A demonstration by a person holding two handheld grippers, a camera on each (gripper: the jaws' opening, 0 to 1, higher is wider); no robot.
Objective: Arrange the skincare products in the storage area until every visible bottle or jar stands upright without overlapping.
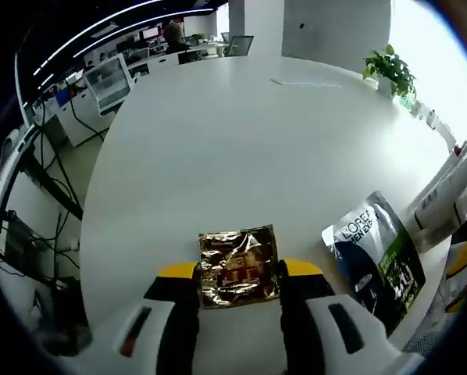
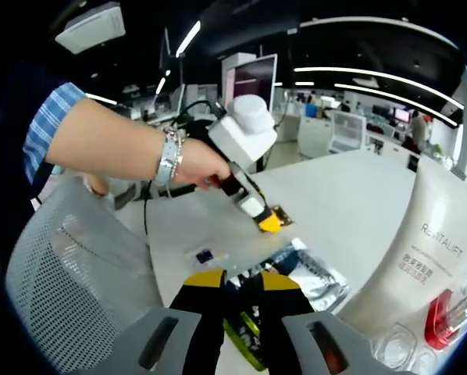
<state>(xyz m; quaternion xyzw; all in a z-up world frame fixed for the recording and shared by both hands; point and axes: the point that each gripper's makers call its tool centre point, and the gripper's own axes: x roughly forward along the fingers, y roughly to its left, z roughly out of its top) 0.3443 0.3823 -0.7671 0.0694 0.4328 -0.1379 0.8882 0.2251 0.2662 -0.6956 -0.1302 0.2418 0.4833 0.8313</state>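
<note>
My left gripper [image 1: 240, 269] is shut on a gold foil sachet [image 1: 238, 266], which sits flat between the two yellow-tipped jaws above the white round table [image 1: 241, 148]. In the right gripper view a person's hand holds that left gripper [image 2: 266, 219] over the table, with the gold sachet [image 2: 282, 212] at its tip. My right gripper [image 2: 240, 280] is shut on a silver, dark and green L'Oreal sachet [image 2: 315, 283]. That same L'Oreal sachet [image 1: 374, 254] stands tilted at the right of the left gripper view. A tall white Revitalift tube [image 2: 429, 242] stands upright close on the right.
White tubes [image 1: 452, 183] lean at the table's right edge, and a potted plant [image 1: 390, 70] stands at the far side. Clear containers with a red cap [image 2: 444, 320] sit below the tube. A grey mesh chair [image 2: 69, 273] stands left. A small blue item [image 2: 204, 255] lies on the table.
</note>
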